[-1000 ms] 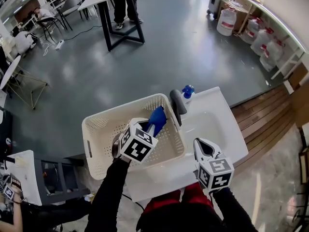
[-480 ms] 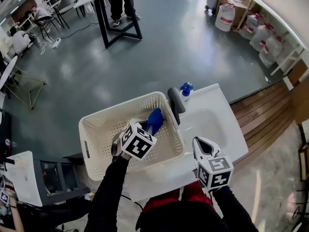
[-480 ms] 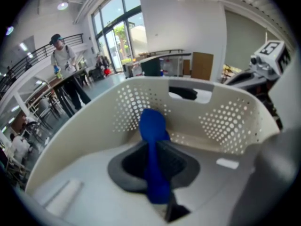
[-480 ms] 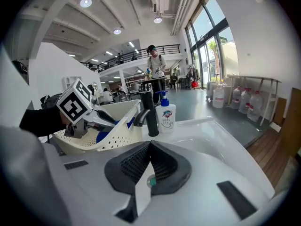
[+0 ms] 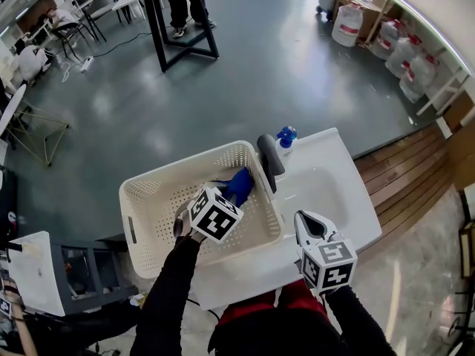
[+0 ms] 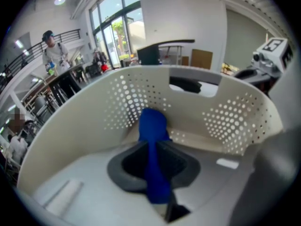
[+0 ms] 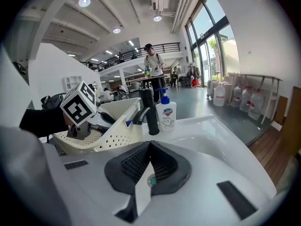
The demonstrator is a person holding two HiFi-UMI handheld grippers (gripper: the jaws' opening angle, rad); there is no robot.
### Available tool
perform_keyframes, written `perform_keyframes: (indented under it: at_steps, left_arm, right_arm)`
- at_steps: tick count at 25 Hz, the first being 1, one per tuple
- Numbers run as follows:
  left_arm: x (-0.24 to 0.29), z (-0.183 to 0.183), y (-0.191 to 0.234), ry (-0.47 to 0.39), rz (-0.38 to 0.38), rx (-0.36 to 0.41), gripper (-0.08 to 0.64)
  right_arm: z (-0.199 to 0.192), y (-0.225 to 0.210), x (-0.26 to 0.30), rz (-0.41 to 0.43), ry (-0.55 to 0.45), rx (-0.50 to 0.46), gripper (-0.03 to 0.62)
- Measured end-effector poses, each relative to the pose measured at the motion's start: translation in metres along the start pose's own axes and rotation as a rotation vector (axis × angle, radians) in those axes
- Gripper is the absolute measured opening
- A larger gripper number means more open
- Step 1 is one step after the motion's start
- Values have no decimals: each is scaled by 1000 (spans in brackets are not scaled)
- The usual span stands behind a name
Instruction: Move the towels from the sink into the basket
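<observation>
Left tool [image 6: 153, 160] is clamped narrow on the blue towel [image 6: 152, 126] inside the basket [image 5: 141, 193]. There are perforated walls ahead and to both sides, so the only free room is upward. Right tool [image 7: 149, 163] is closed on nothing over the sink's [image 5: 335, 170] near rim, and from the head view the left tool's cube hides most of the towel.

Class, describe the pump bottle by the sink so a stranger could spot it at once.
Start at the white sink beside the perforated basket. On its far rim rises a black faucet; the pump bottle stands just beside it, away from the basket. Unlike the dark faucet, it is a small white bottle with a blue pump top.
</observation>
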State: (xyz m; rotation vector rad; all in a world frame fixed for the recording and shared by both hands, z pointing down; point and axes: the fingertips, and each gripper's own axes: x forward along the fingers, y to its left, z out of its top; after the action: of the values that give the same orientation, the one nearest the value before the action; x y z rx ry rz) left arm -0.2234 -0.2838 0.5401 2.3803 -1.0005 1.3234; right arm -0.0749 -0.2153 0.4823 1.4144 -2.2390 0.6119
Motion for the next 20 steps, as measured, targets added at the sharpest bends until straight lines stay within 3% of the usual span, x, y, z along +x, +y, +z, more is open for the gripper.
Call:
perform_keyframes:
  at_steps: [20]
  left_arm:
    - [20, -7, 5, 69, 4, 14, 112]
  right_arm:
    - [-2, -7, 4, 6, 21, 6, 8]
